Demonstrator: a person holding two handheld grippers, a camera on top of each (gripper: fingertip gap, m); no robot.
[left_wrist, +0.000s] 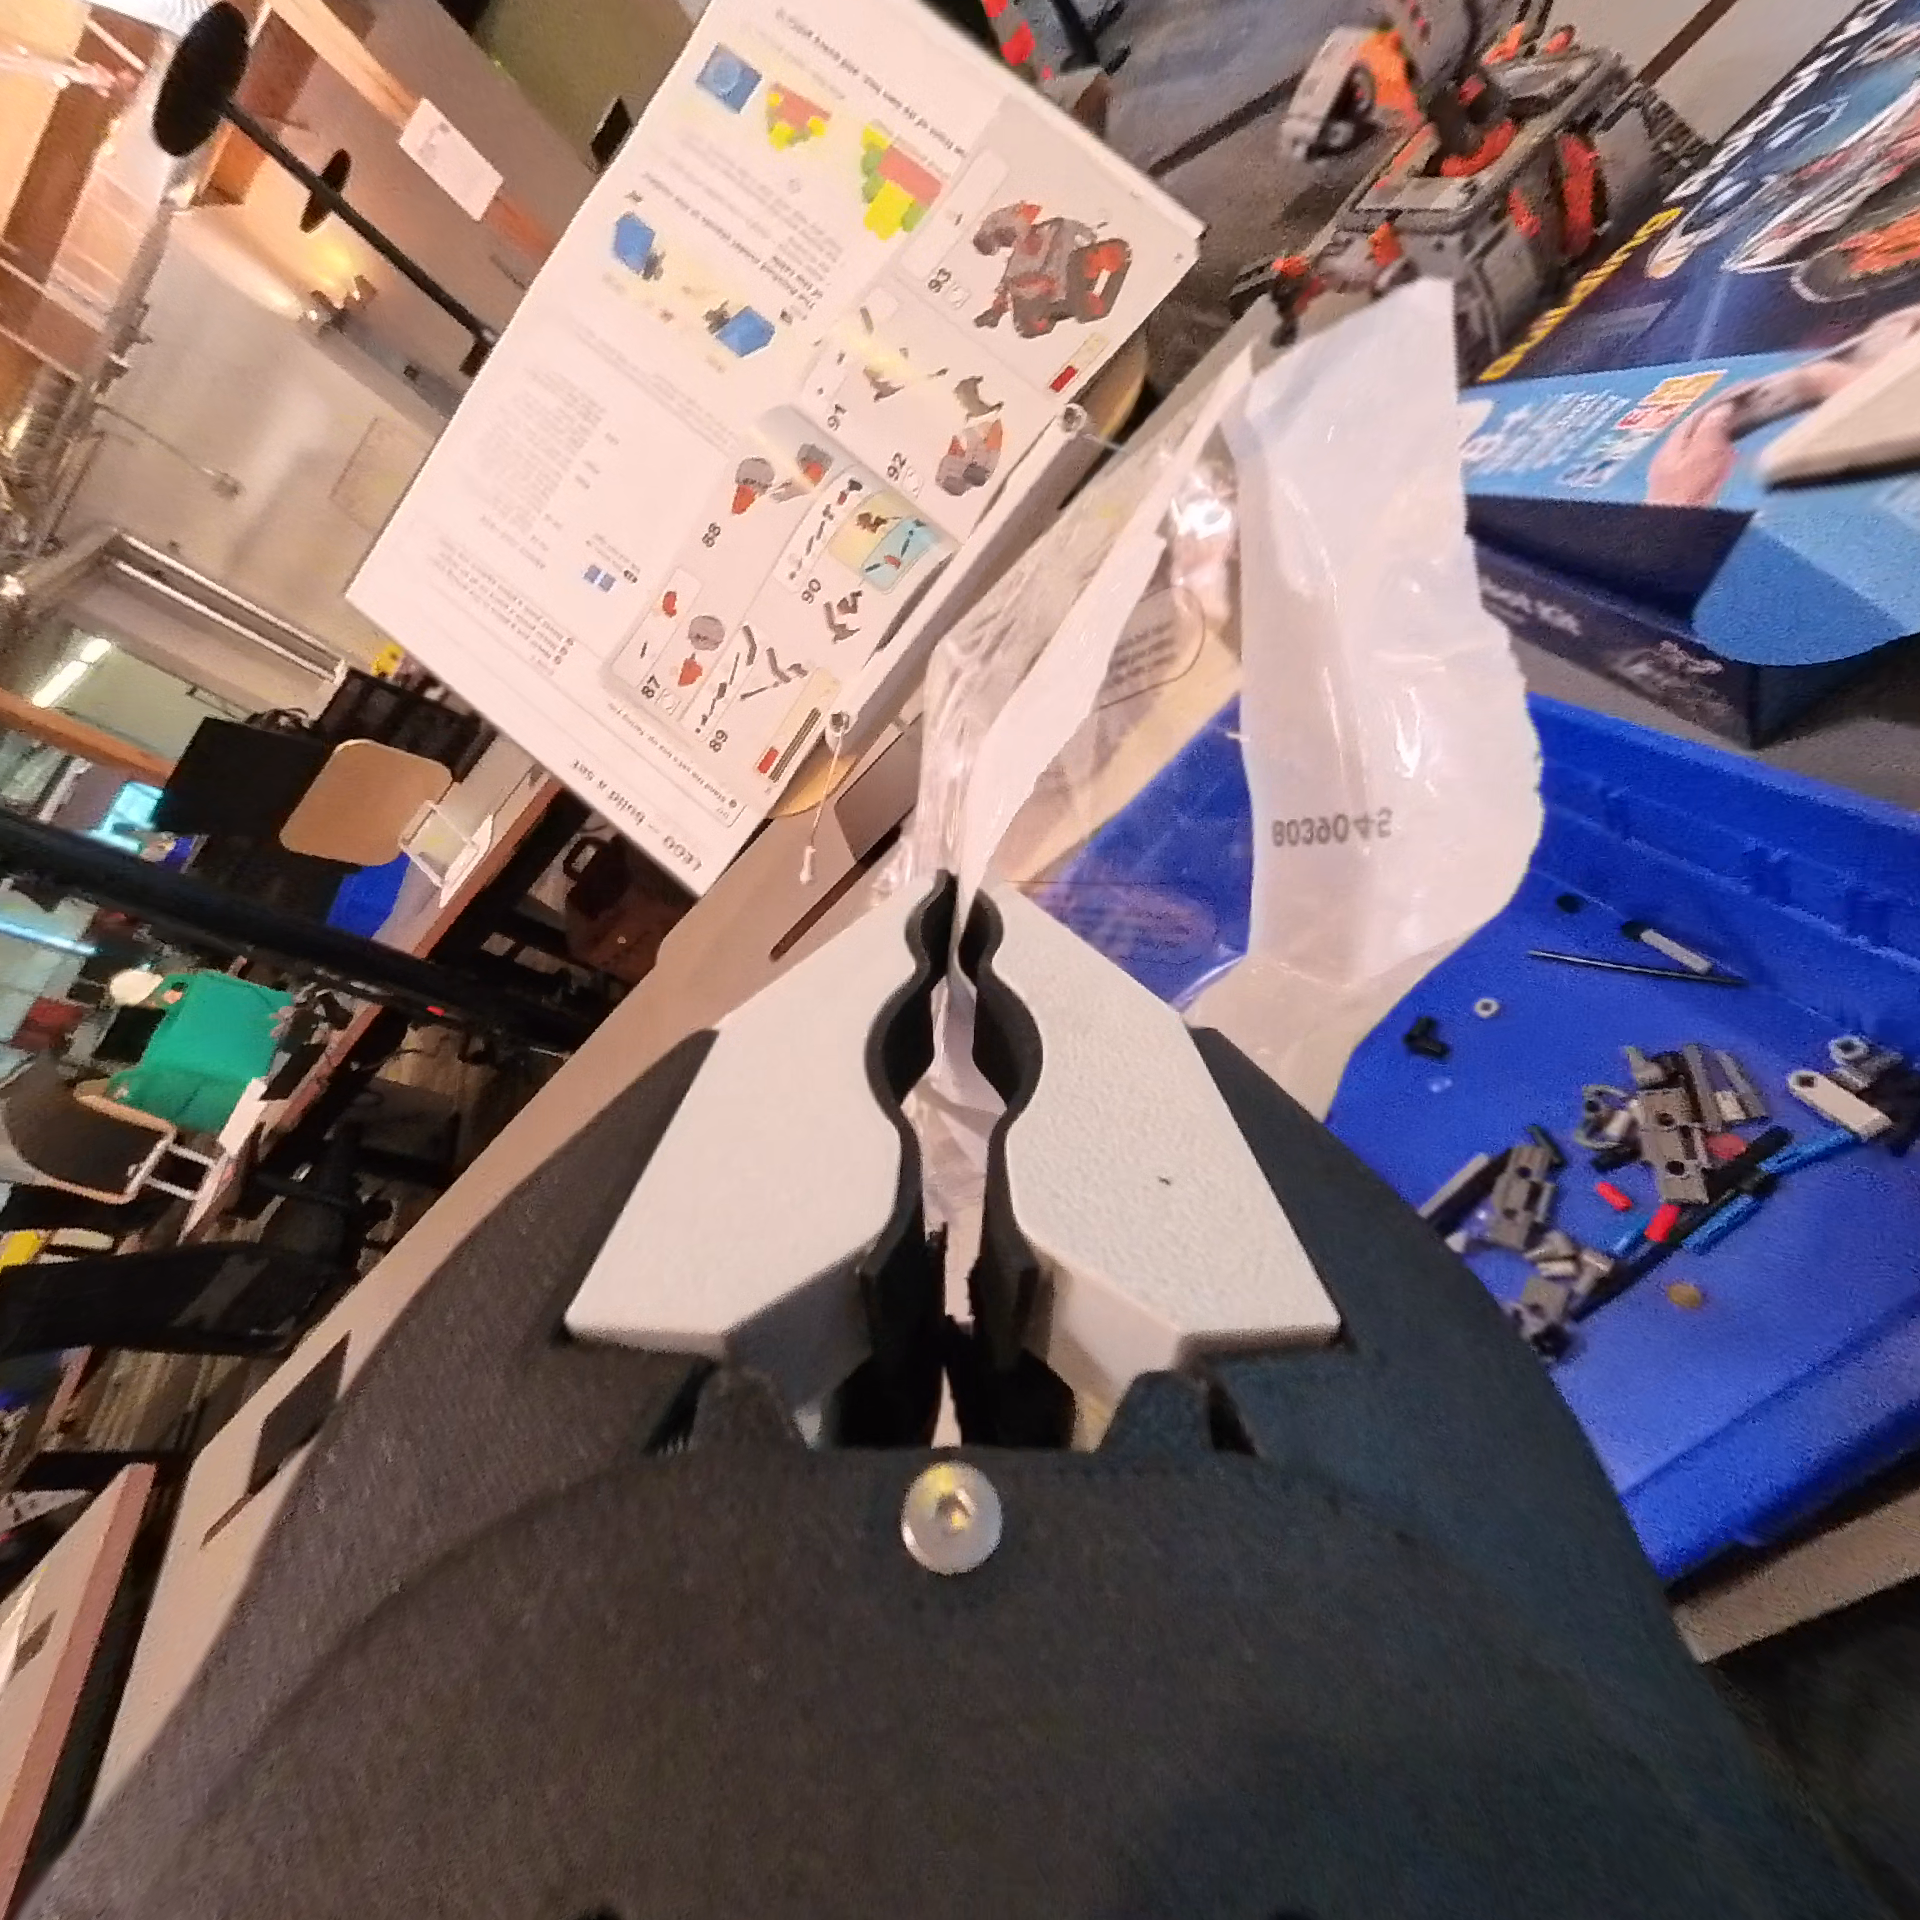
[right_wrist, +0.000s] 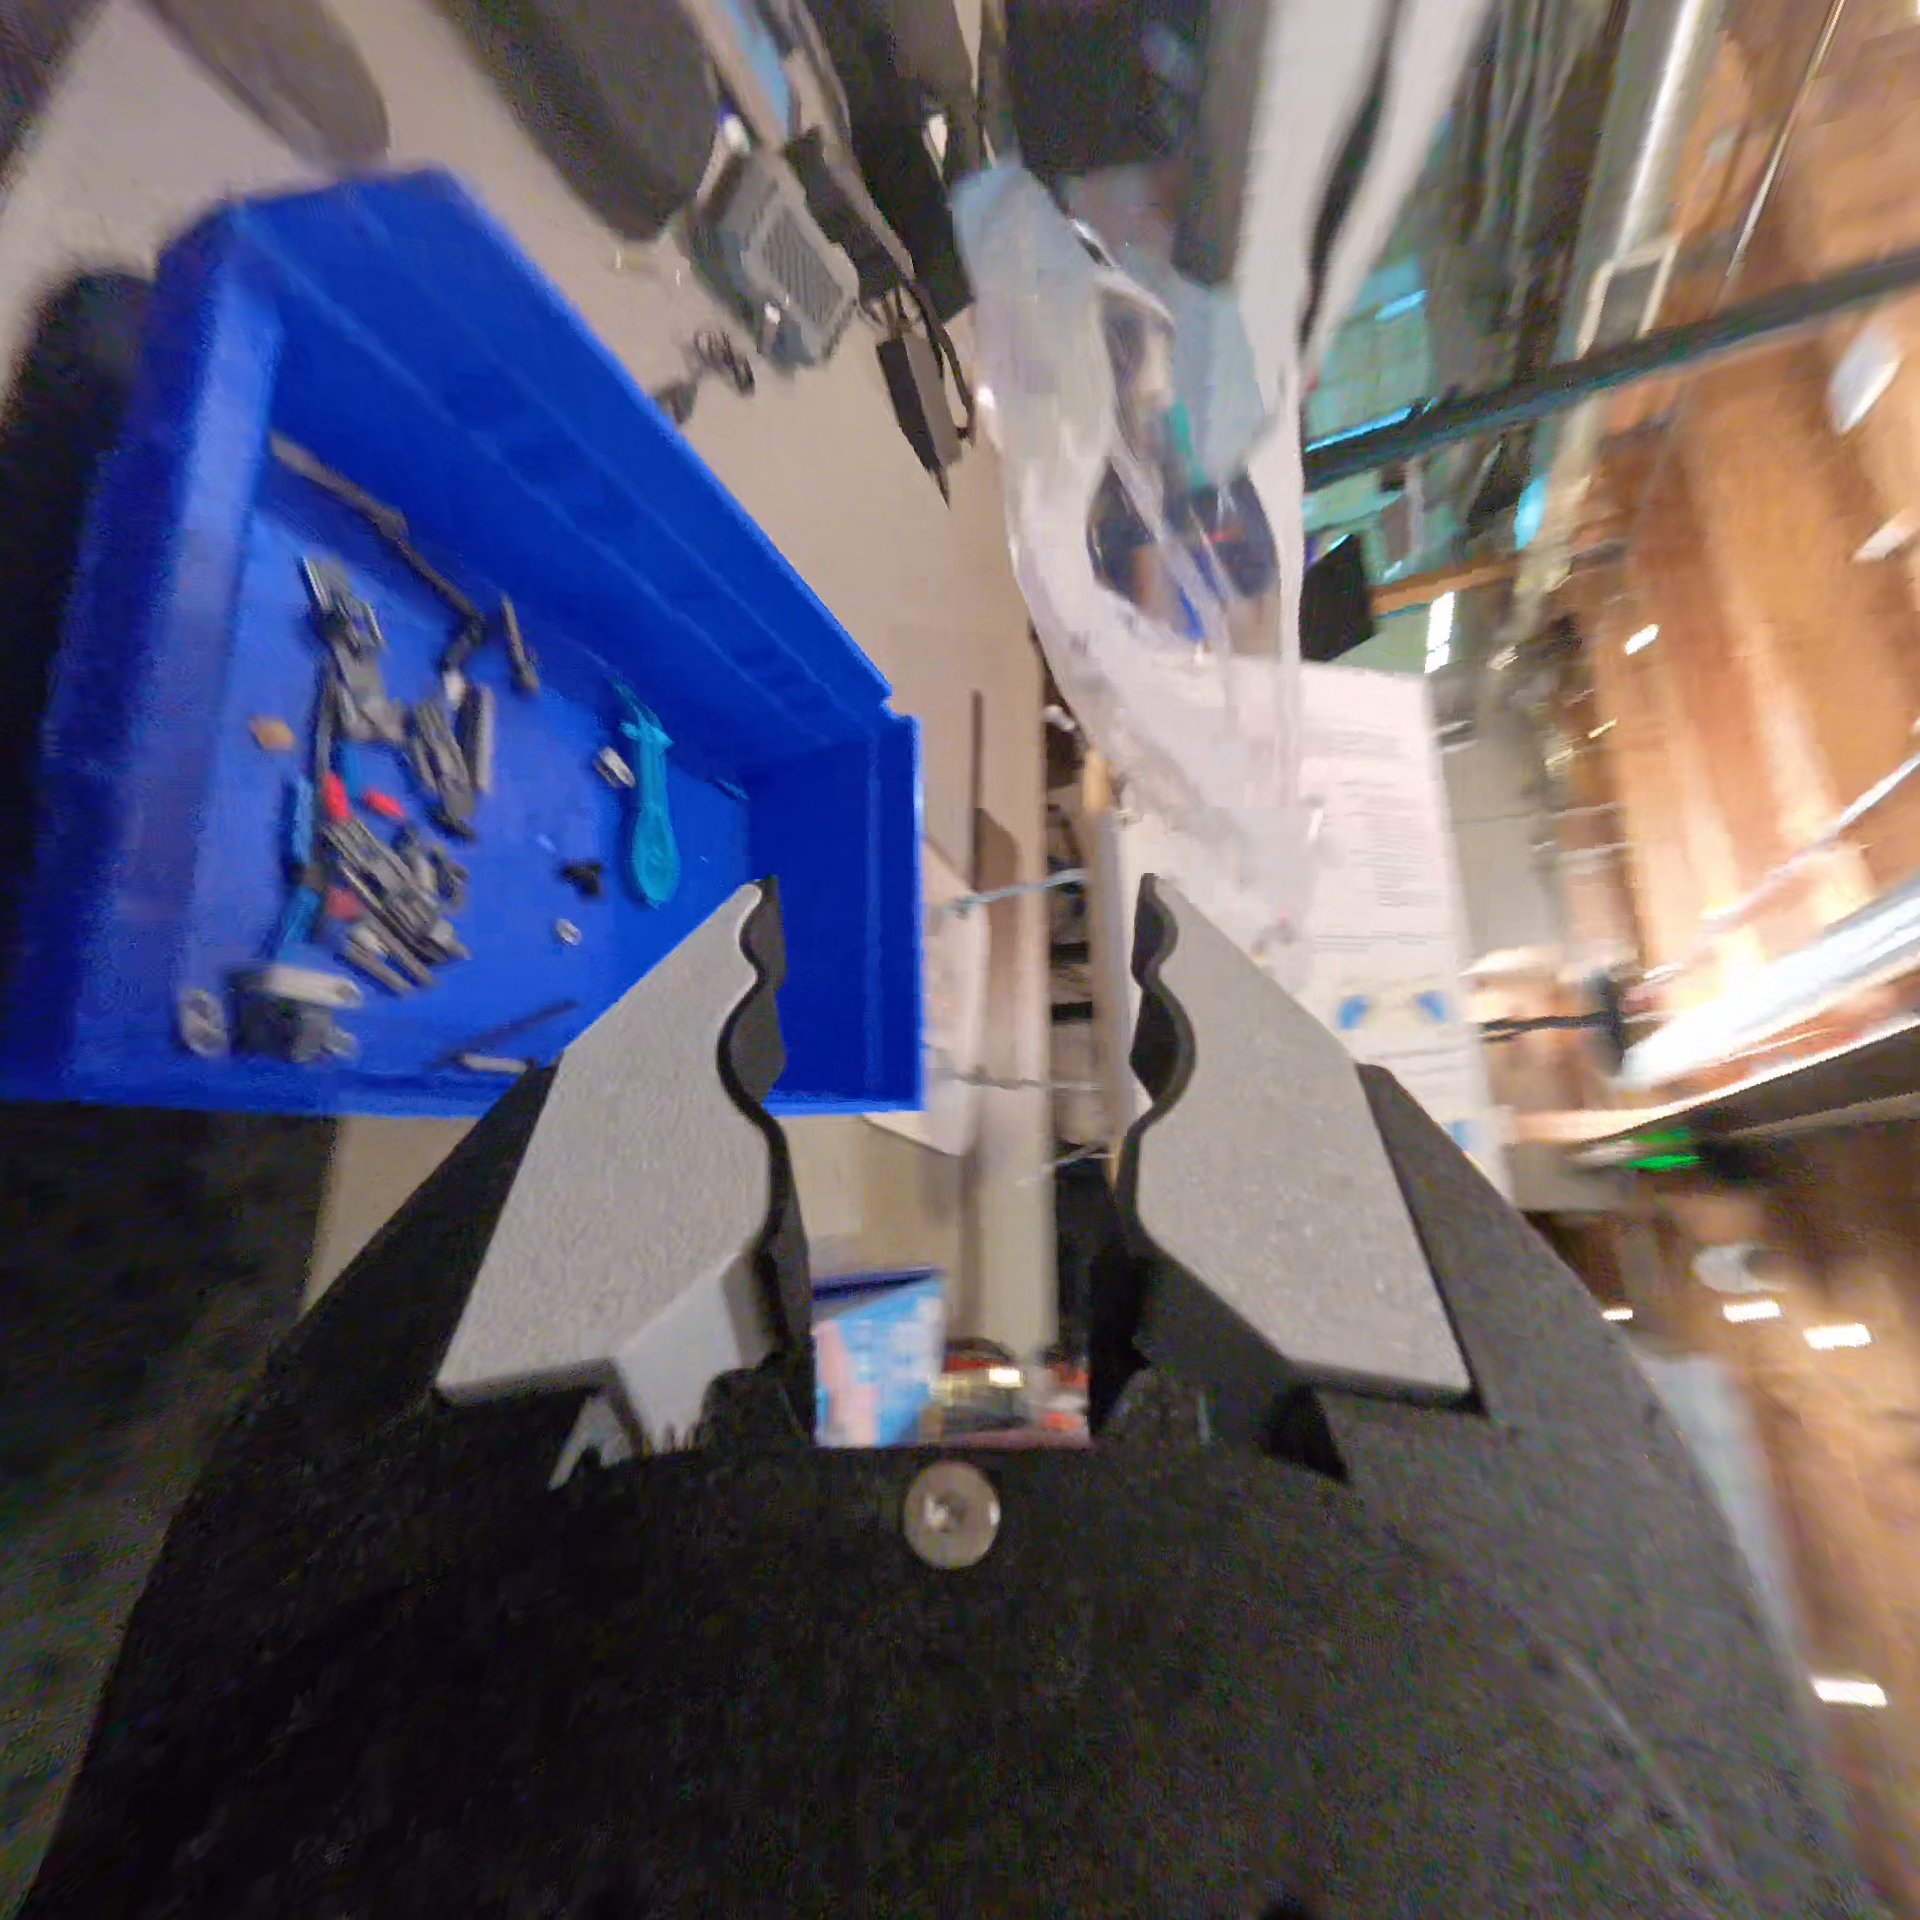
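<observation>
Clearly the left gripper pinches a thin, limp plastic bag by its edge — light, slippery, crumpling — above the blue bin, while the right gripper hangs spread, empty.

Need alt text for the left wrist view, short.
The left gripper is shut on the edge of a clear plastic bag held over a blue bin with small grey, black and red building pieces scattered in it. Behind stand an open instruction booklet, a blue box and a grey-and-orange built model.
</observation>
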